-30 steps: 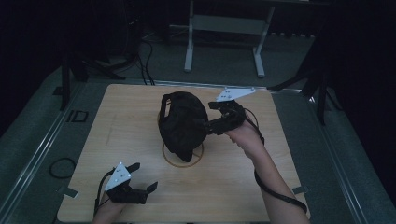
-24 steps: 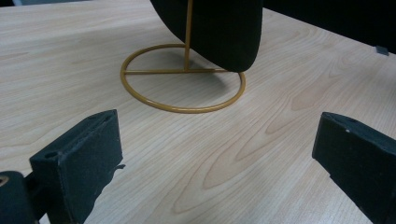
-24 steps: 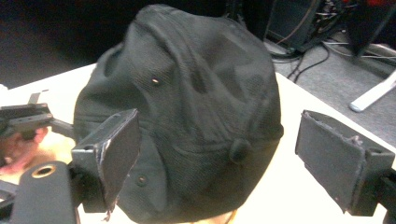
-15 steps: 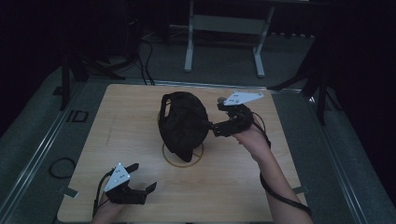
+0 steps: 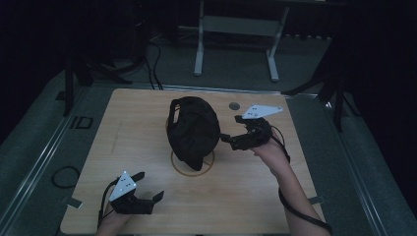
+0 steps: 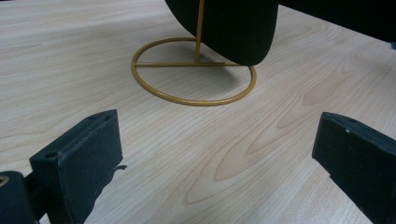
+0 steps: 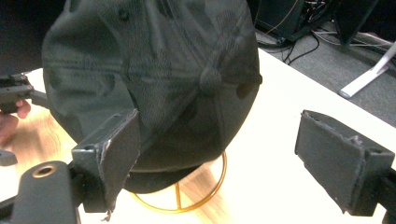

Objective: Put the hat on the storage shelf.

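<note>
Black cap [image 5: 193, 130] hangs on a gold wire stand [image 5: 193, 164] mid table [image 5: 295, 206], a bit toward the far edge. Right gripper [image 5: 227, 140] sits just beside the cap's right side, jaws spread wide, nothing pinched. Left gripper [image 5: 150, 189] rests near the front-left corner, jaws also wide apart & empty

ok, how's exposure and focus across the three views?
High view: dim, surroundings nearly black, black cap has little detail. Left gripper view: evenly lit and sharp on the table grain and gold stand. Right gripper view: tabletop blown out to white, near jaws slightly soft, cap stitching readable.
</note>
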